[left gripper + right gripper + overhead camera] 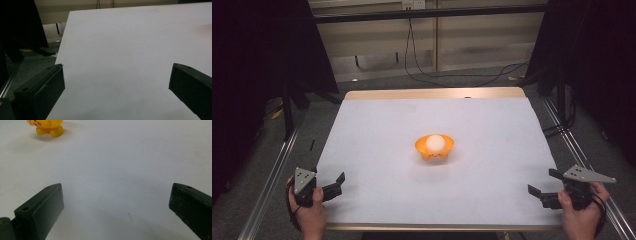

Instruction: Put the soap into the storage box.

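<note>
Resting mid-table, orange toy (435, 147) lies well apart from both grippers' spread jaws.

From my station I can read no text, label, brand, number or sign anywhere in these views. The white table cover (492, 165) is blank, and the orange toy (435, 147) carries only small painted cheek marks in the right gripper view, not lettering. The grey plates on the left gripper (335, 185) and right gripper (542, 186) show plain holes and no markings I can make out.
</note>
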A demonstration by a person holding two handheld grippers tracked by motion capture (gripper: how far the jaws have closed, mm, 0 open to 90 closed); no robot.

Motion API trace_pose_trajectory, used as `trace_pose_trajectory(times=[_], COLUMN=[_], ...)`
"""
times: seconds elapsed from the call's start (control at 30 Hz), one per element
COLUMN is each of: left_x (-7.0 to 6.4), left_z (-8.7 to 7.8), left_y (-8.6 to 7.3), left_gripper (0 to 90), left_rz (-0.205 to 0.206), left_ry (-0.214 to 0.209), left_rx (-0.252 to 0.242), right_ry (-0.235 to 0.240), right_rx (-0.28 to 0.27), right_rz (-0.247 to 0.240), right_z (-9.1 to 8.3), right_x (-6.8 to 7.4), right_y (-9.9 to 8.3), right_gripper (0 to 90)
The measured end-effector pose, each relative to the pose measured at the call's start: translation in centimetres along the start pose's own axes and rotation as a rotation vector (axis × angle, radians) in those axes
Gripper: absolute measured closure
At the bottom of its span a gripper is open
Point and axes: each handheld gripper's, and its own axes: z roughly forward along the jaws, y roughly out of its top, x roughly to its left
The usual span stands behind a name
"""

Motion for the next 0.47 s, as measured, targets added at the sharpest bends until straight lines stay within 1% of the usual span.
trace_pose_trajectory(times=[0.07, 0.17, 0.3, 0.4, 0.47], left_x=[0.0, 0.0, 0.0, 0.0, 0.0], left_z=[0.0, 0.0, 0.0, 0.0, 0.0], left_y=[0.0, 0.0, 0.0, 0.0, 0.0], left_gripper=[0.0, 0.0, 0.0, 0.0, 0.0], left_rz=[0.001, 0.002, 0.004, 0.005, 0.004], left_ry=[-0.001, -0.005, -0.004, -0.003, -0.003], left_rx=[0.0, -0.002, -0.002, -0.001, 0.0], right_ry=[-0.013, -0.011, -0.019, -0.016, -0.018], right_rx=[-0.015, -0.035, -0.037, -0.04, -0.043], right_rz=[0.009, 0.03, 0.039, 0.041, 0.041], right_z=[-0.6, -1.2, -1.7, -1.8, -1.8], right_x=[-0.3, -0.7, -1.0, -1.0, -0.8], right_y=[-0.4, -1.0, -1.6, -1.7, -1.3], right_gripper=[0.0, 0.0, 0.0, 0.0, 0.0])
